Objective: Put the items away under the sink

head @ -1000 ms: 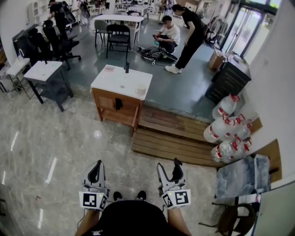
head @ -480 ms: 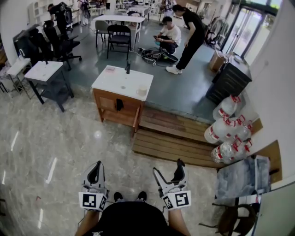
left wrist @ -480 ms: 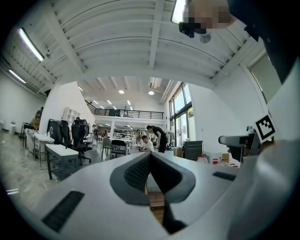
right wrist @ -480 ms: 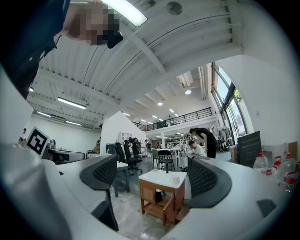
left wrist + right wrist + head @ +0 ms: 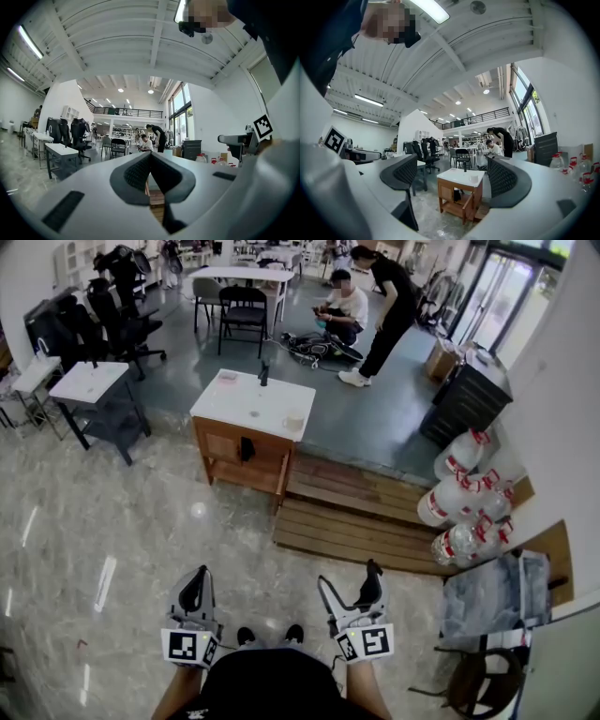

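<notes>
A wooden sink cabinet [image 5: 246, 448] with a white top stands well ahead of me on the marble floor. Its top carries a black faucet [image 5: 264, 373] and a white cup [image 5: 294, 423]; a dark item [image 5: 247, 449] hangs at its open front. My left gripper [image 5: 197, 579] is shut and empty, held low in front of me. My right gripper [image 5: 349, 577] is open, its jaws have just been opening, and nothing is between them. In the right gripper view the cabinet [image 5: 457, 199] and cup [image 5: 474, 178] show between the spread jaws of the right gripper [image 5: 453, 173]. The left gripper [image 5: 150, 161] shows closed pads.
A low wooden platform [image 5: 361, 512] lies right of the cabinet. Large water jugs [image 5: 464, 502] and a black cabinet [image 5: 464, 395] line the right wall. A white table [image 5: 86, 382] and office chairs [image 5: 117, 320] stand at the left. Two people [image 5: 370, 296] are at the back.
The right gripper's jaws have spread wider apart. The view has shifted slightly toward the cabinet. The left gripper stays shut.
</notes>
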The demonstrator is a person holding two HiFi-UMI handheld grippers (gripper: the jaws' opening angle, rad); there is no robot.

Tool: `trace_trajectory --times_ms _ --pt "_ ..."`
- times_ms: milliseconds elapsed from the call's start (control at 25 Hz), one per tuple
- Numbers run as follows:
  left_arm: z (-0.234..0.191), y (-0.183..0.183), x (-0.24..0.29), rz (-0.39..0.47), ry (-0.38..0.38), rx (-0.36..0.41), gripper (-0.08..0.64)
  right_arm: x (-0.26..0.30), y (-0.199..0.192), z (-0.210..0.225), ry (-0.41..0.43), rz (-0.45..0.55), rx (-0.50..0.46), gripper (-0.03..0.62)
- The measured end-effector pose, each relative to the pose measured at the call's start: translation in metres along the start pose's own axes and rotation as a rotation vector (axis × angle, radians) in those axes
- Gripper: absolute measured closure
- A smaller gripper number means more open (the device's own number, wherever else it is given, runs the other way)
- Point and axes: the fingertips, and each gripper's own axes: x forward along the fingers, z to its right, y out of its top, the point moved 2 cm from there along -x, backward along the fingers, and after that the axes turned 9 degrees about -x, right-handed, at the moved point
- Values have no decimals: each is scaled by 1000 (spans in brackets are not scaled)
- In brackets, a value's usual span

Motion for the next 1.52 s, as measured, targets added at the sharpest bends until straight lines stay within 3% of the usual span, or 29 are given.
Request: trace_trajectory --times_ms 560,880,1200,1520 --pt "-44 2 -12 -12 -40 -7 554 5 -2 -41 -47 -6 4 135" --pt "-61 0 4 -12 -41 -4 554 22 -6 -40 -53 -4 -3 135" --pt "-79 -8 48 -25 -19 -10 554 78 -24 -22 -36 -1 13 135" --pt "-99 -3 137 -37 10 -4 554 168 -36 20 -13 -6 7 135"
